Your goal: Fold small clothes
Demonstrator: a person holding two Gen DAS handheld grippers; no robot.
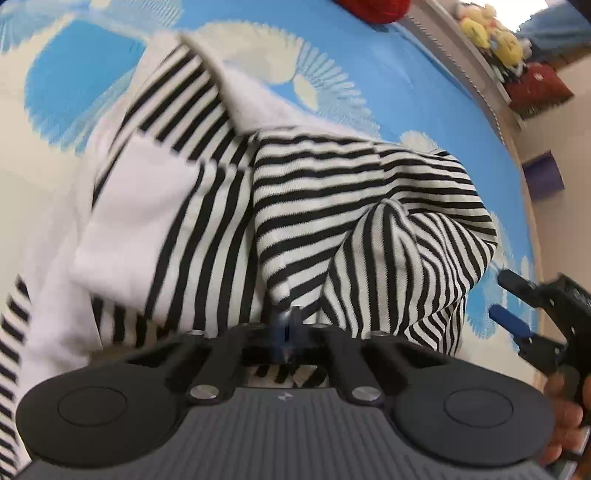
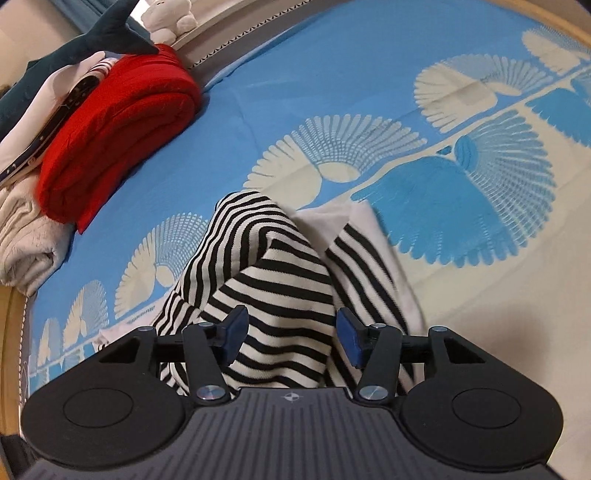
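Note:
A small black-and-white striped garment (image 1: 332,206) with white panels lies rumpled on the blue and cream patterned bed cover (image 1: 406,85). My left gripper (image 1: 286,325) is shut, pinching the garment's near edge. My right gripper (image 2: 291,332) is open, its blue pads either side of a raised fold of the same striped garment (image 2: 273,291), above it. The right gripper also shows at the right edge of the left wrist view (image 1: 517,306), open, just beside the garment.
Folded red cloth (image 2: 118,125) sits on a cream folded pile (image 2: 29,240) at the bed's left, with a plush shark (image 2: 74,48) behind. Plush toys (image 1: 491,33) line a shelf. The bed's wooden edge (image 2: 11,332) runs nearby.

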